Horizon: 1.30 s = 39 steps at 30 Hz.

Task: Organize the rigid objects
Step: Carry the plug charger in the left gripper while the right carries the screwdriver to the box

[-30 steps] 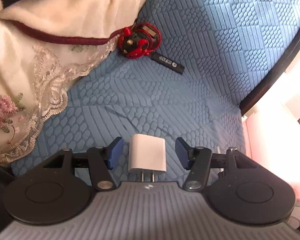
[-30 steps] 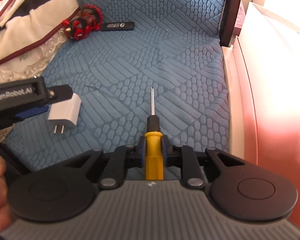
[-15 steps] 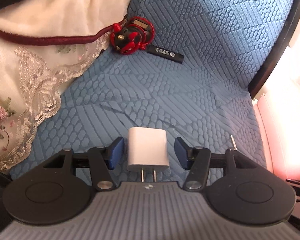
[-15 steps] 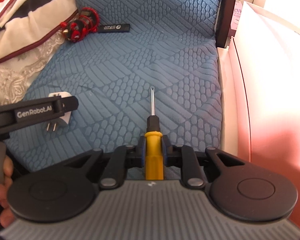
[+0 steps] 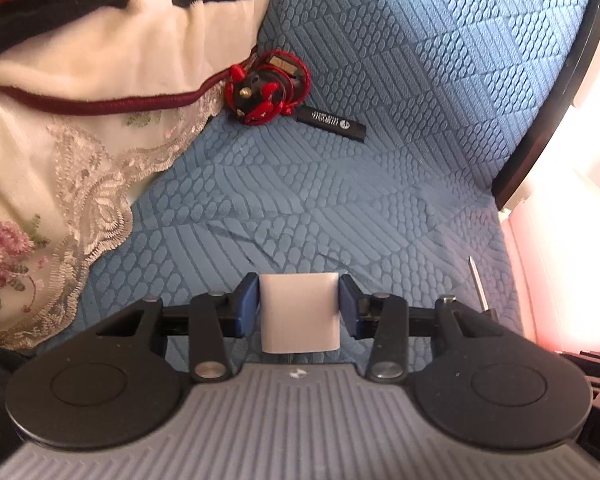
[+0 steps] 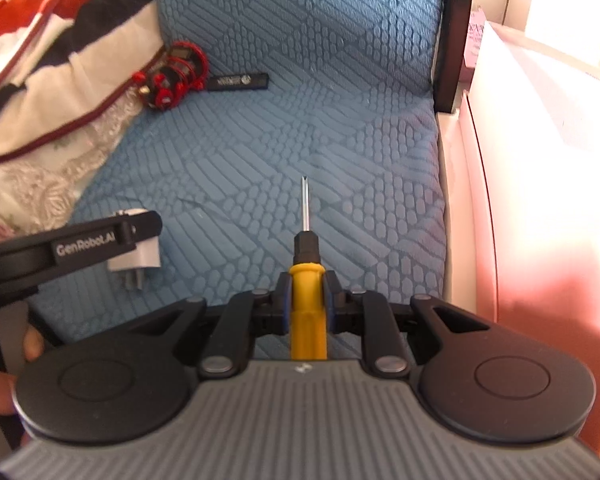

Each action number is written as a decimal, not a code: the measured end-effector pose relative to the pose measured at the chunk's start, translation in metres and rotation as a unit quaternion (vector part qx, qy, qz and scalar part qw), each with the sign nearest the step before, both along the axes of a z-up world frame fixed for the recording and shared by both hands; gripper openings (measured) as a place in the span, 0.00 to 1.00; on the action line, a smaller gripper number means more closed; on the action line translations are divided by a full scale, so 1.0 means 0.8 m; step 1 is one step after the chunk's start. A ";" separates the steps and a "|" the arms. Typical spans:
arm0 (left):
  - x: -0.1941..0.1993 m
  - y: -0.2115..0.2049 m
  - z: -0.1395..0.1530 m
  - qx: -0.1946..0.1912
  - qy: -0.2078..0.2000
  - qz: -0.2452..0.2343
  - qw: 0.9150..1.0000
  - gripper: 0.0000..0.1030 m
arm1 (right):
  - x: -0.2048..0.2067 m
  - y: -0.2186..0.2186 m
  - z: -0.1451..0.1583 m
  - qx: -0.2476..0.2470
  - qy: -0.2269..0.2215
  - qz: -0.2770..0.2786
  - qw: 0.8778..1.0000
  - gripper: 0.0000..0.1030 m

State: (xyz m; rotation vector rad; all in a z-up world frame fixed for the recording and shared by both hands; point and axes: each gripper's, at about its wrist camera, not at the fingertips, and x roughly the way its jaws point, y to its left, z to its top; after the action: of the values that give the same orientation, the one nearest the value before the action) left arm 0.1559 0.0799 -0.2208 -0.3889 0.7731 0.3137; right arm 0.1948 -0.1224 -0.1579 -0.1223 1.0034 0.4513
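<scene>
My left gripper (image 5: 299,304) is shut on a white plug adapter (image 5: 299,312), held just above the blue textured bedspread (image 5: 380,184). The adapter also shows in the right wrist view (image 6: 138,258), partly hidden by the left gripper (image 6: 138,236). My right gripper (image 6: 305,294) is shut on the yellow handle of a screwdriver (image 6: 306,312), shaft pointing forward; its tip shows in the left wrist view (image 5: 476,280). A red and black mini tripod (image 5: 266,94) and a black stick (image 5: 332,122) lie far ahead by the blanket; both show in the right wrist view, tripod (image 6: 172,76), stick (image 6: 238,81).
A cream blanket with lace trim and dark red piping (image 5: 80,120) covers the left side of the bed. A dark bed frame edge (image 6: 452,36) and a bright white and pink surface (image 6: 540,160) bound the right side.
My left gripper has closed on the white adapter and lifted it off the bedspread. The right gripper keeps its hold on the screwdriver and has edged forward.
</scene>
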 end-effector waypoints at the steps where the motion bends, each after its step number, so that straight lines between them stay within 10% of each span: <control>1: -0.002 0.001 0.003 -0.003 -0.002 0.001 1.000 0.46 | -0.001 0.000 0.005 0.002 -0.003 0.000 1.000 0.19; 39: 0.015 -0.083 0.184 -0.013 -0.120 -0.103 0.987 0.46 | 0.017 -0.056 0.187 0.067 -0.135 -0.022 0.988 0.19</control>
State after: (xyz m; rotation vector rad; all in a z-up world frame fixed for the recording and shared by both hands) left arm 0.1675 0.0133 -0.0738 -0.3613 0.5745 0.0613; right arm 0.2081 -0.1671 -0.0081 -0.0395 0.7065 0.4479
